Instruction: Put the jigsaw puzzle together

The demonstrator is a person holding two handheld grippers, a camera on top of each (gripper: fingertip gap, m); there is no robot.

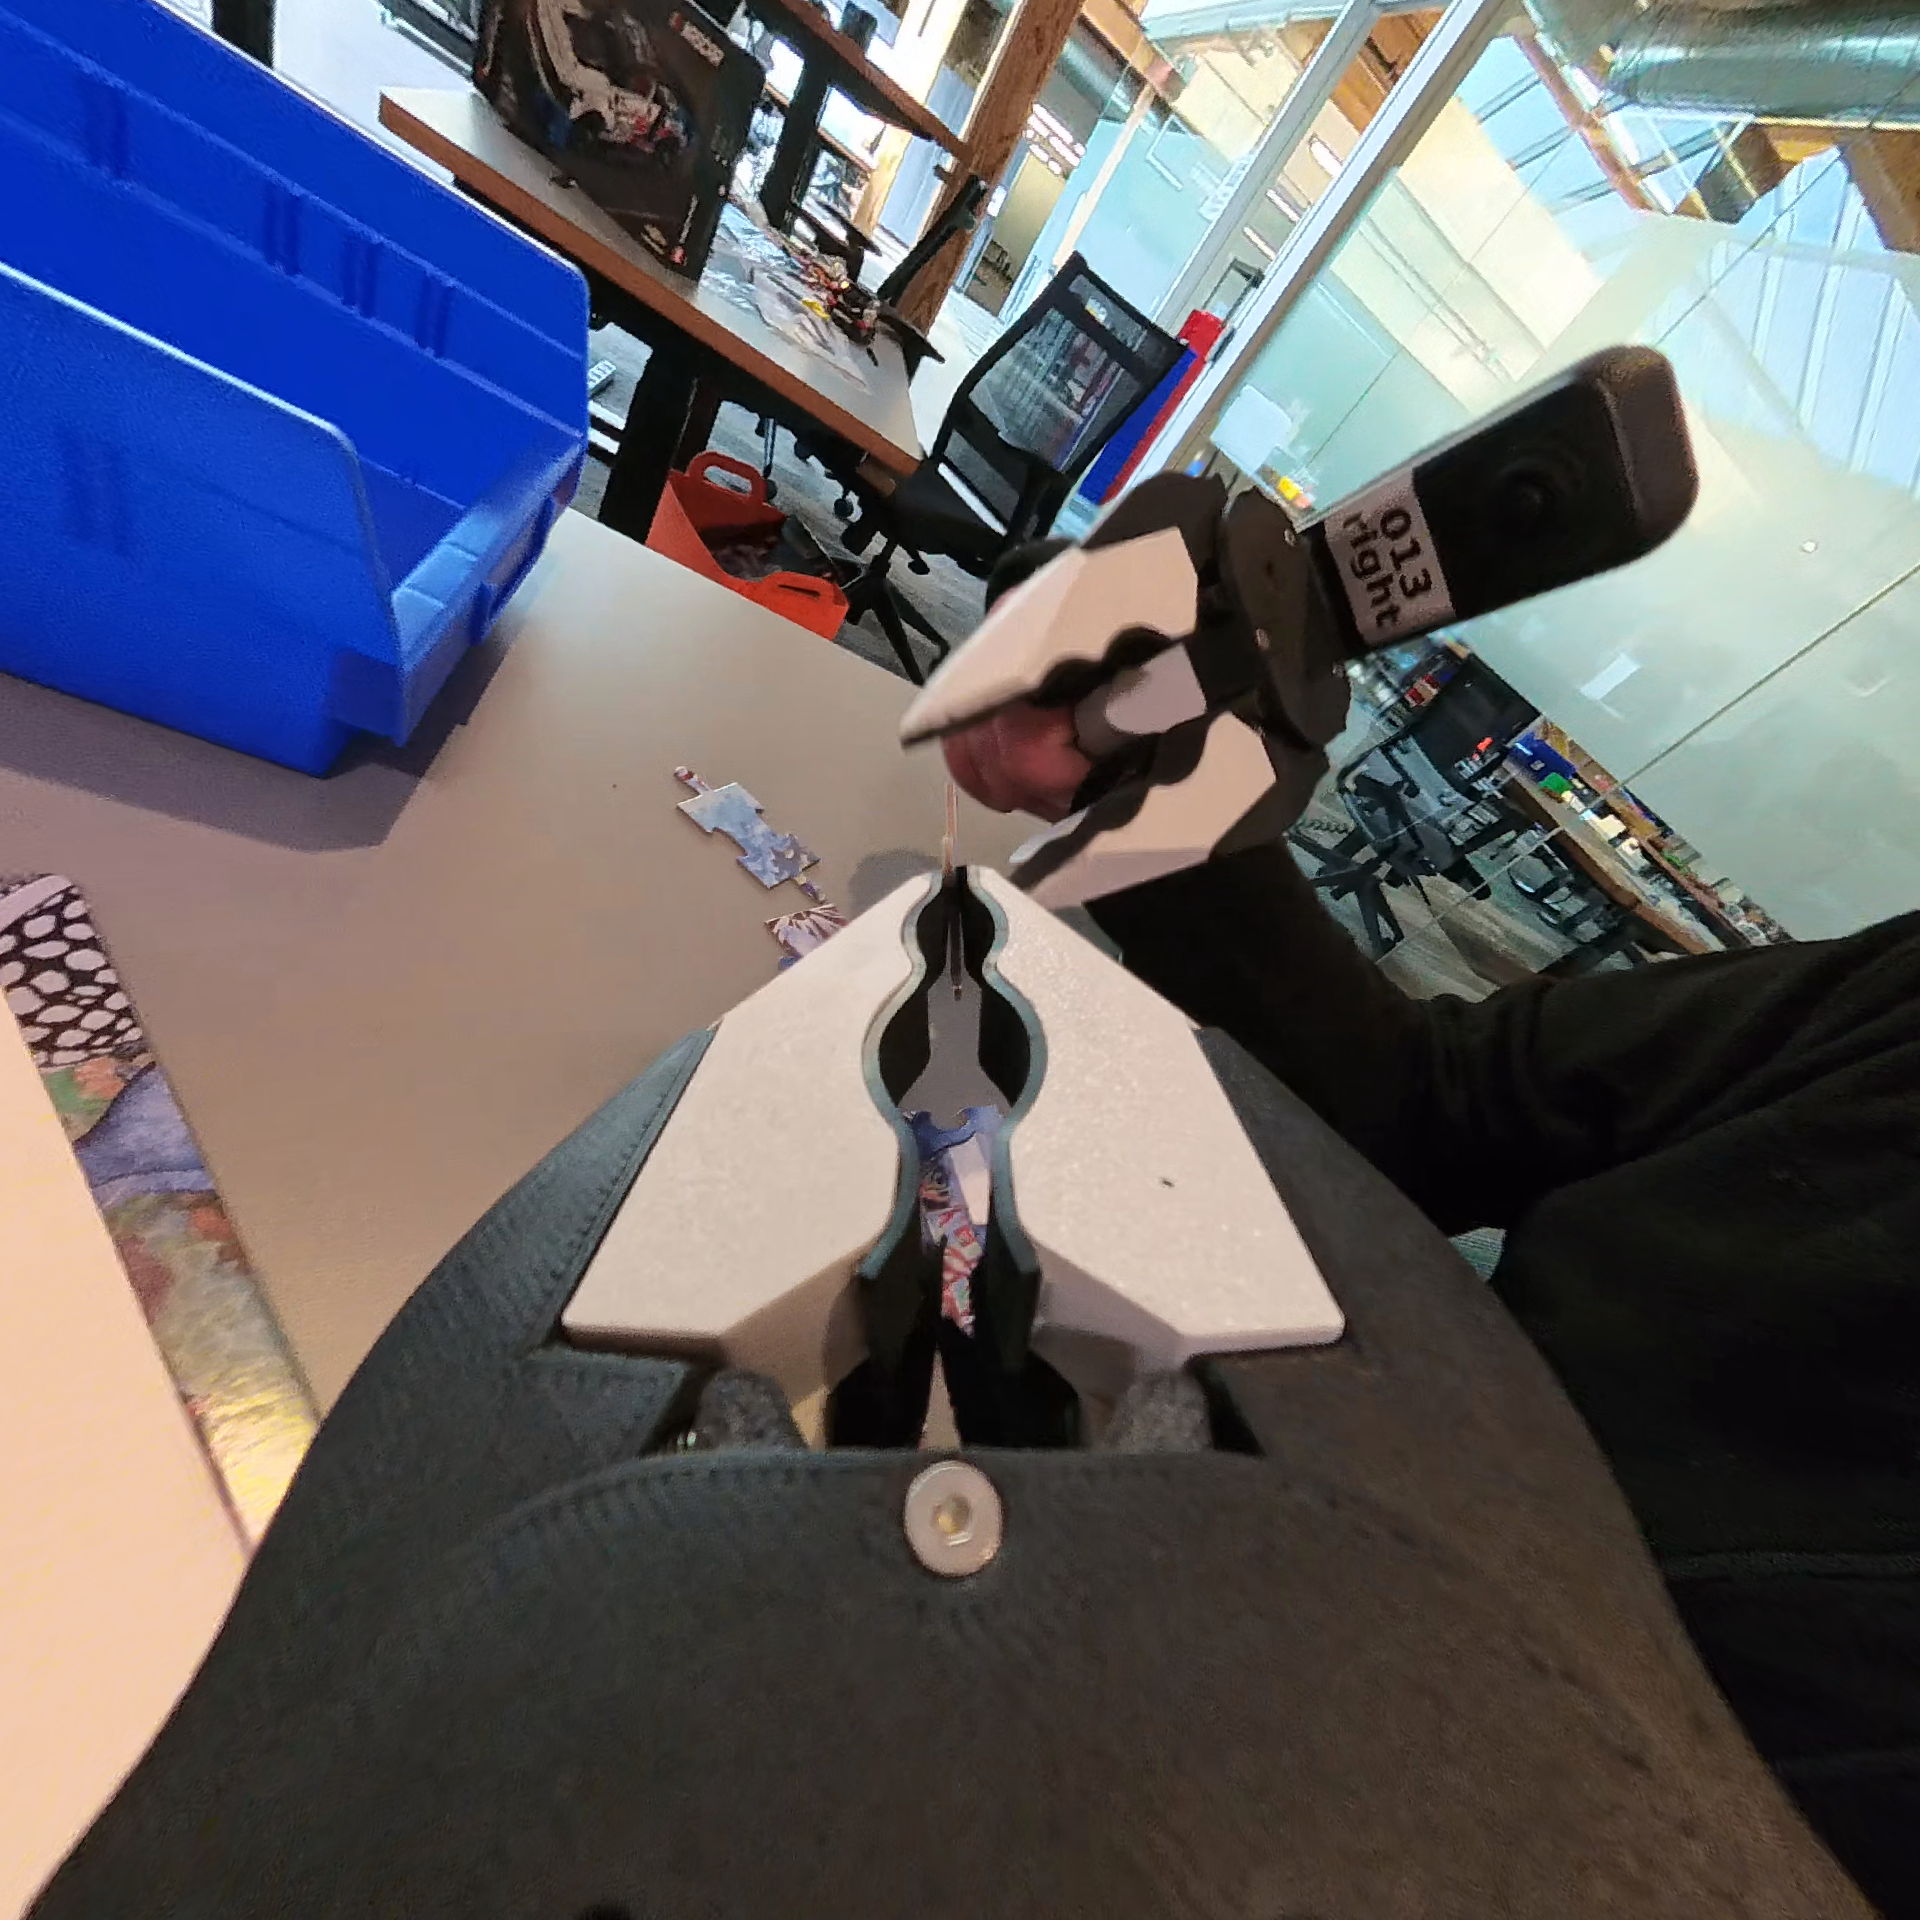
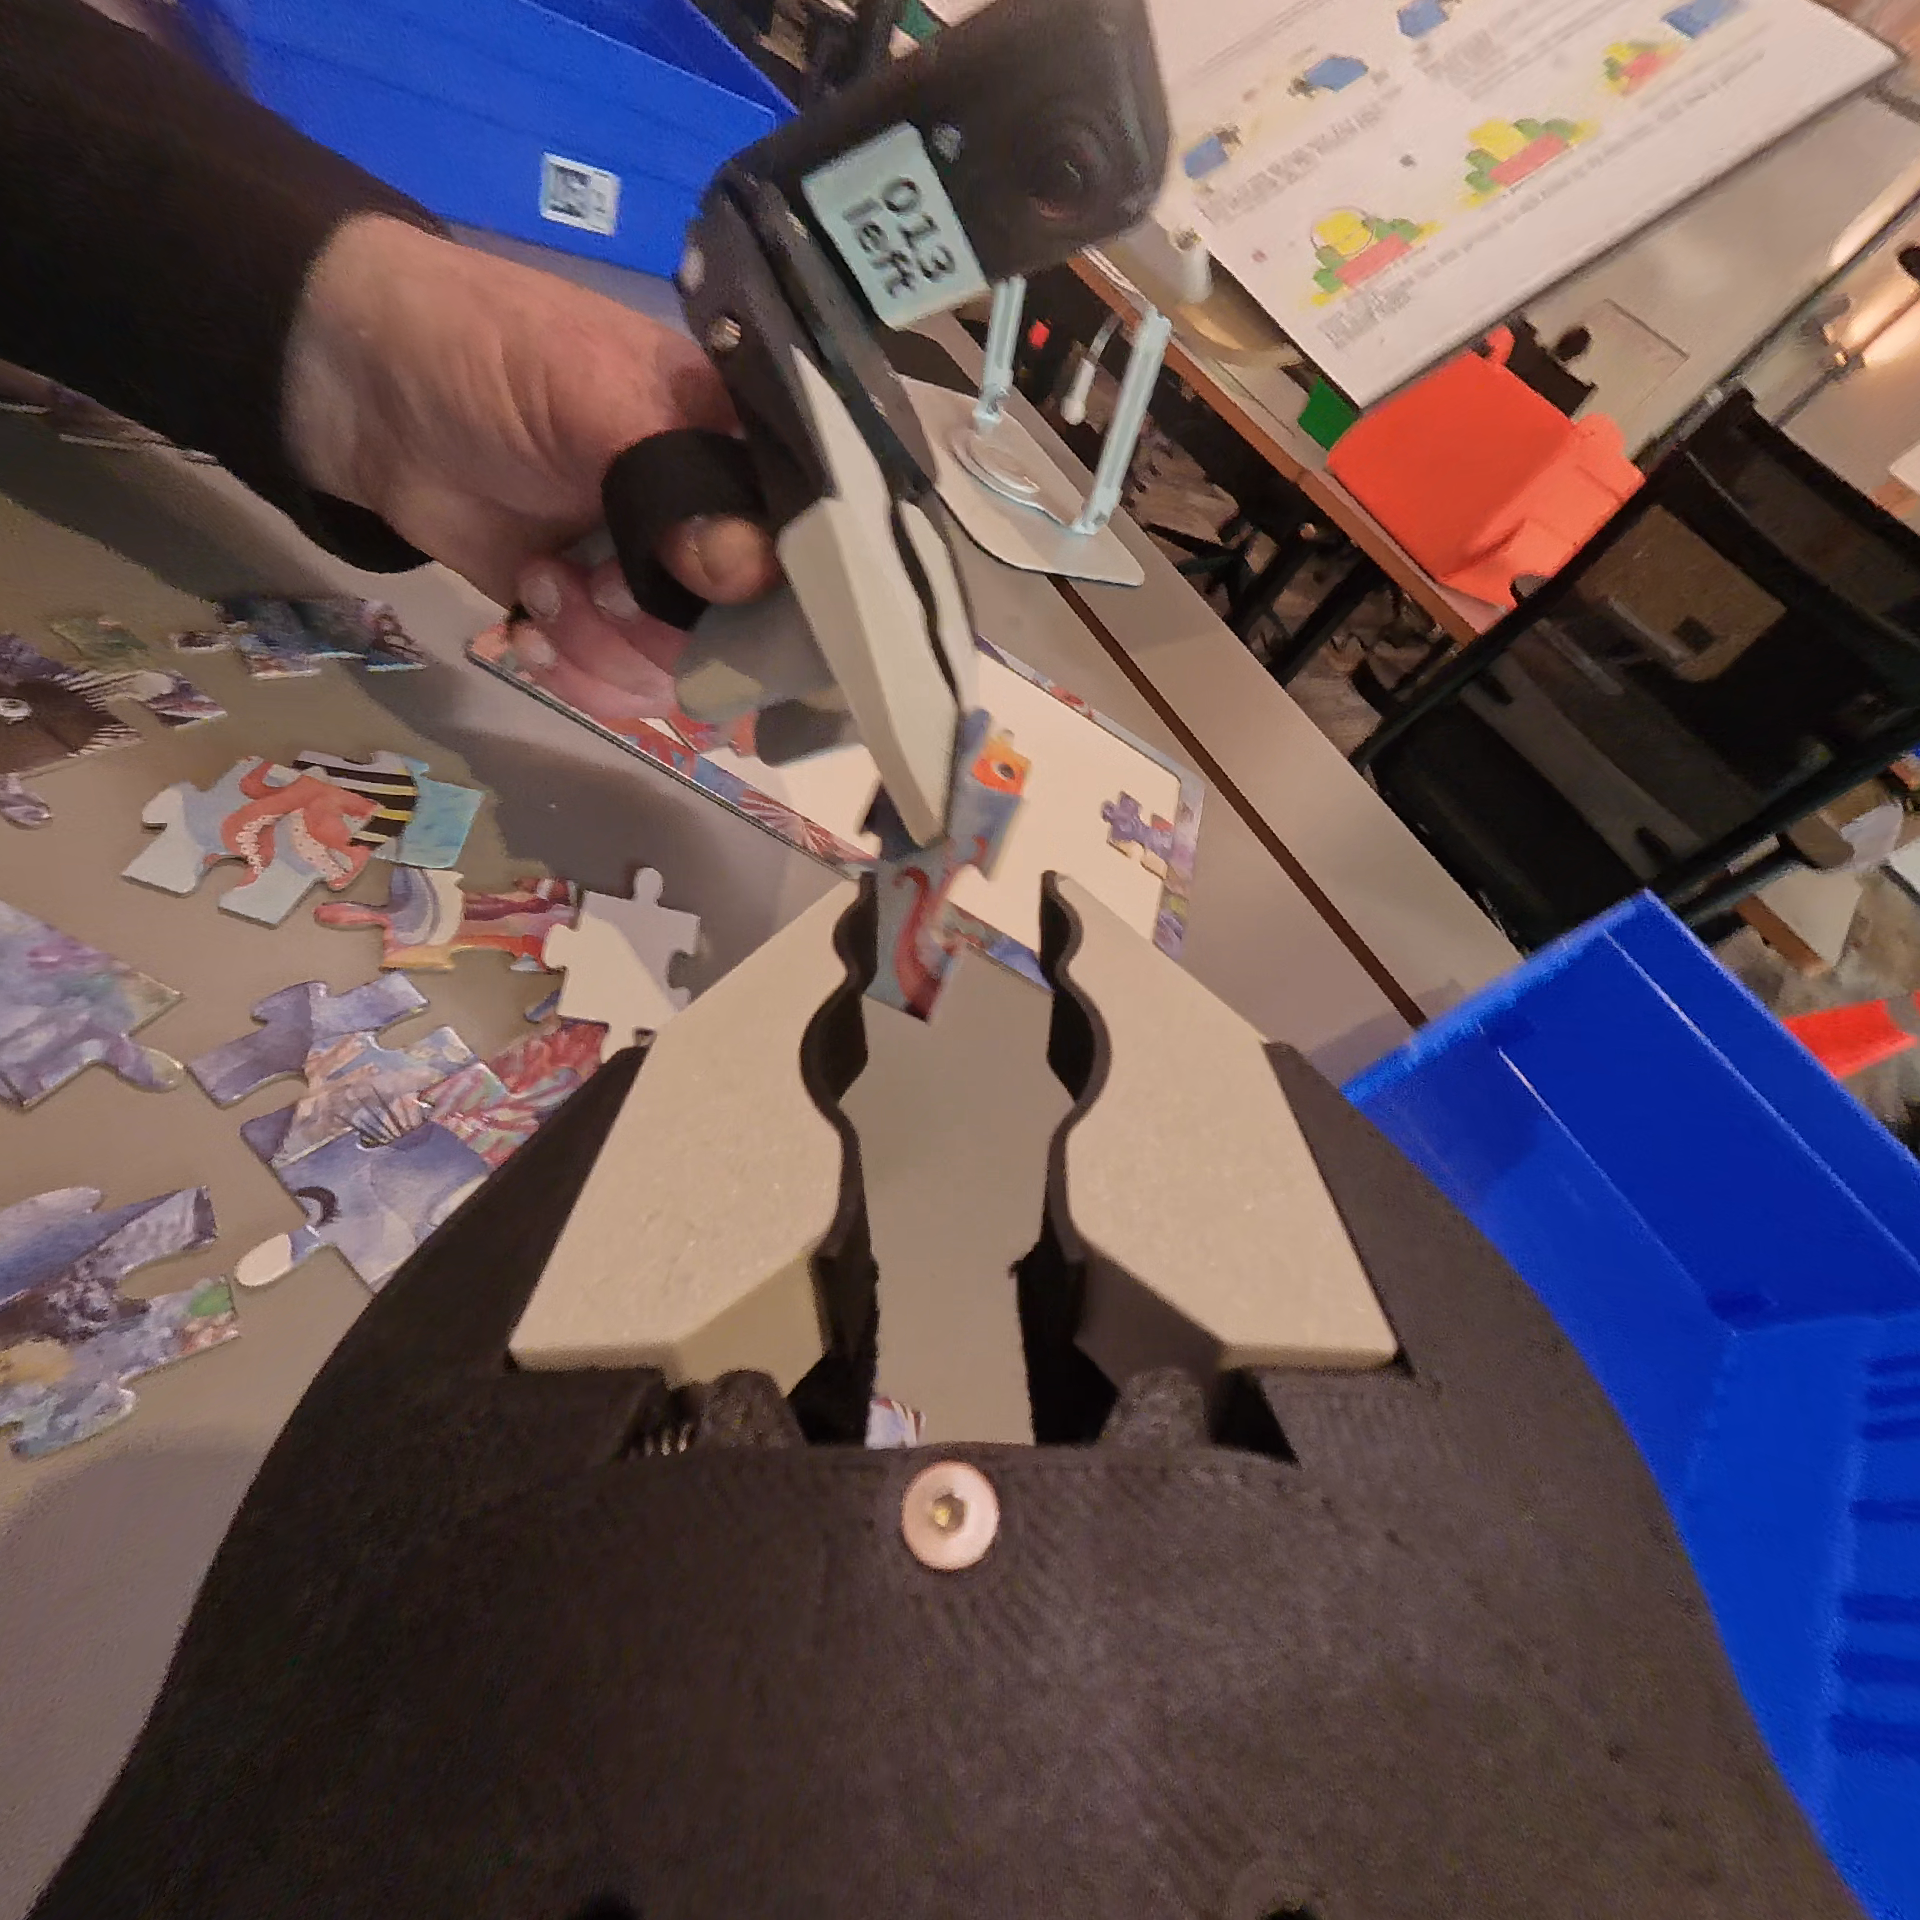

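My left gripper [image 1: 954, 883] is shut on a jigsaw piece [image 1: 948, 831], seen edge-on as a thin strip sticking out of the fingertips. The right wrist view shows the same piece [image 2: 987, 790], blue with an orange patch and red swirls, hanging from the left gripper [image 2: 925, 810]. Its lower part stands between the fingers of my right gripper [image 2: 951, 894], which is open, with a wide gap on the right side. The right gripper also shows in the left wrist view [image 1: 966, 795]. The puzzle tray [image 2: 1081, 790] lies on the table behind, white inside with a colourful border.
Several loose pieces [image 2: 312, 821] lie on the grey table at the left. Two more lie ahead [image 1: 753, 831]. A blue bin [image 1: 260, 416] stands at the far left, another [image 2: 1662, 1195] at the right. A small metal stand [image 2: 1049, 488] sits near the table's edge. My left and right fingertips are right by each other.
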